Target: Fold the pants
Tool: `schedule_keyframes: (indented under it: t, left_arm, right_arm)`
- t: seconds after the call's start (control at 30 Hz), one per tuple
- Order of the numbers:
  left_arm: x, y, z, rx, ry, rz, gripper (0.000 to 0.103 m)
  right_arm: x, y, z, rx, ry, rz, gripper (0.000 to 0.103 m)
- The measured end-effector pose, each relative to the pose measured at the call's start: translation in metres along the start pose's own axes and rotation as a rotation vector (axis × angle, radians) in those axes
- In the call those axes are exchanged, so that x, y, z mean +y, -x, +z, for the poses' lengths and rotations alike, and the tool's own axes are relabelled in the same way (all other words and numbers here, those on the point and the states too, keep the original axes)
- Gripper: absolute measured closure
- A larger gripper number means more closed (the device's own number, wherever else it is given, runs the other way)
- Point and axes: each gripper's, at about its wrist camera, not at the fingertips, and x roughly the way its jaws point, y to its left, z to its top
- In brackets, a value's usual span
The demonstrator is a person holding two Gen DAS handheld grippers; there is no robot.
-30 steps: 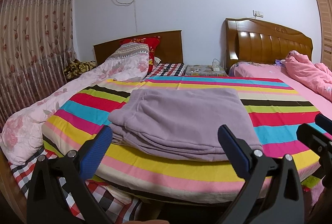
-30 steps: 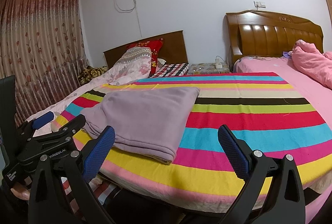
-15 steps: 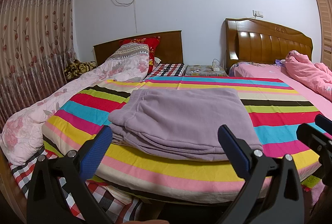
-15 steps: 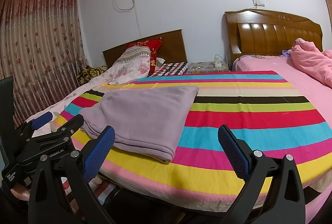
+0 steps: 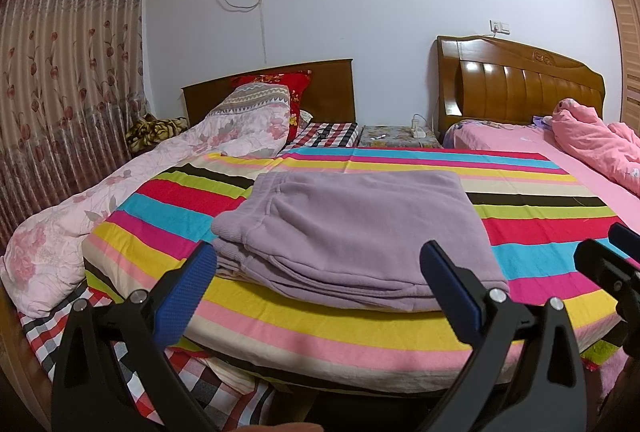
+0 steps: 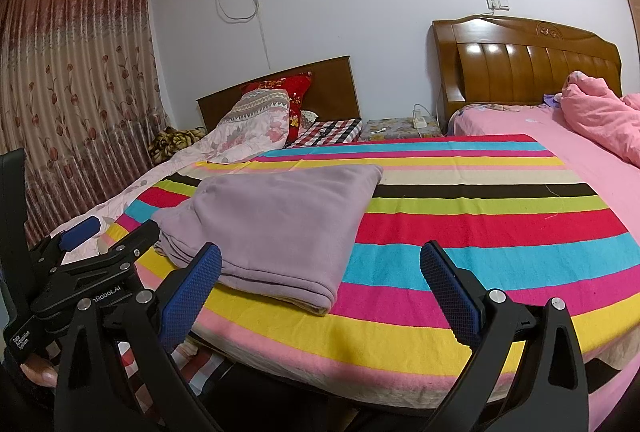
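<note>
While both tools hang off the near edge of the bed, nothing is gripped.

Left wrist view: left gripper (image 5: pixel 318 284) fills the lower frame, blue pads wide apart, empty. Pants (image 5: pixel 356 236) lie centre frame on the striped blanket (image 5: pixel 520 192), already folded into a flat stack, waistband at the left end, layered edges facing the camera. Right gripper (image 5: pixel 616 256) pokes in at the right edge; its spread isn't readable from here.

Right wrist view: right gripper (image 6: pixel 320 292) in the lower frame, pads wide apart, empty. Pants (image 6: pixel 276 228) sit left of centre, thick rounded fold at the near right corner. Left gripper (image 6: pixel 88 232) shows at lower left, off the blanket's edge.

Handling, my read: soft fleece-like fabric, light, limp, no stiffness, so layers will slide and sag if lifted at one point. Pinch through all layers at the two near corners, one tool each. Fold looks about done.
</note>
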Motion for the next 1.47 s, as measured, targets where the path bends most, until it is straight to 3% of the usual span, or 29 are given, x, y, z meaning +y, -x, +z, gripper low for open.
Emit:
schedule_keyframes:
  t: [0.93, 1.07, 1.47]
  left_arm:
    - [0.002, 0.005, 0.003, -0.009, -0.02, 0.015, 0.001]
    - [0.004, 0.003, 0.002, 0.001, -0.01, -0.013, 0.001]
    - [0.011, -0.008, 0.0, 0.031, 0.017, -0.004, 0.001]
  right_arm:
    - [0.003, 0.001, -0.001, 0.005, -0.005, 0.0, 0.006]
    - [0.004, 0.0, -0.001, 0.005, -0.005, 0.0, 0.006]
    - [0.004, 0.002, -0.003, 0.006, -0.009, 0.0, 0.006]
